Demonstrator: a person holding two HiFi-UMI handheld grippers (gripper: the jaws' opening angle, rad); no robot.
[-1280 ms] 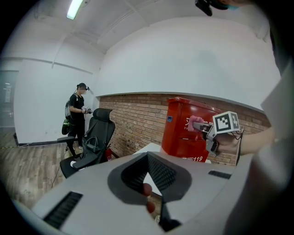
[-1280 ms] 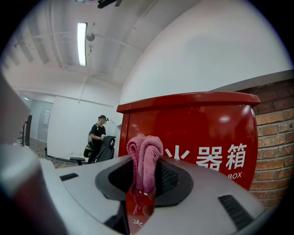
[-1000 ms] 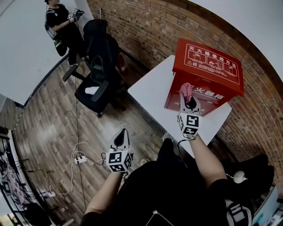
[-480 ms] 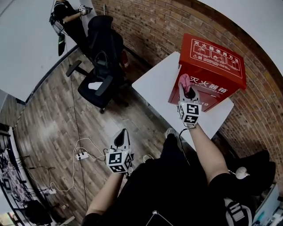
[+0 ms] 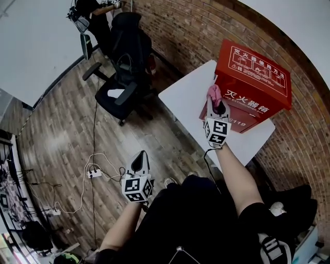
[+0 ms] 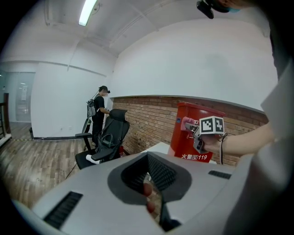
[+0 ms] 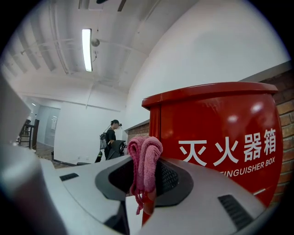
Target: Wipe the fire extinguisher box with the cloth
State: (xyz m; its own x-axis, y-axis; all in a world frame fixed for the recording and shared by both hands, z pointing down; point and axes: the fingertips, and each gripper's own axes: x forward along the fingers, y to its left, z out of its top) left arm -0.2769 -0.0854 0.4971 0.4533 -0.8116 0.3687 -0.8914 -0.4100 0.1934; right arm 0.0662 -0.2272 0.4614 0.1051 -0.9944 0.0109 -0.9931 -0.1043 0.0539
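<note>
Grey, the left tool (image 5: 139, 156) hangs low over the wood floor (image 5: 62, 129), jaws together on nothing. The right tool (image 5: 216, 105) is clamped on one pink cloth (image 5: 213, 93), held at the front corner of one red box (image 5: 255, 72) on the white surface (image 5: 188, 98). Beyond stand one black chair (image 5: 126, 67) and one person (image 5: 95, 13).

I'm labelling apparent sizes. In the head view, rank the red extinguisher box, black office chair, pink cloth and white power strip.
1. red extinguisher box and black office chair: about alike, left unranked.
2. pink cloth.
3. white power strip, smallest.
</note>
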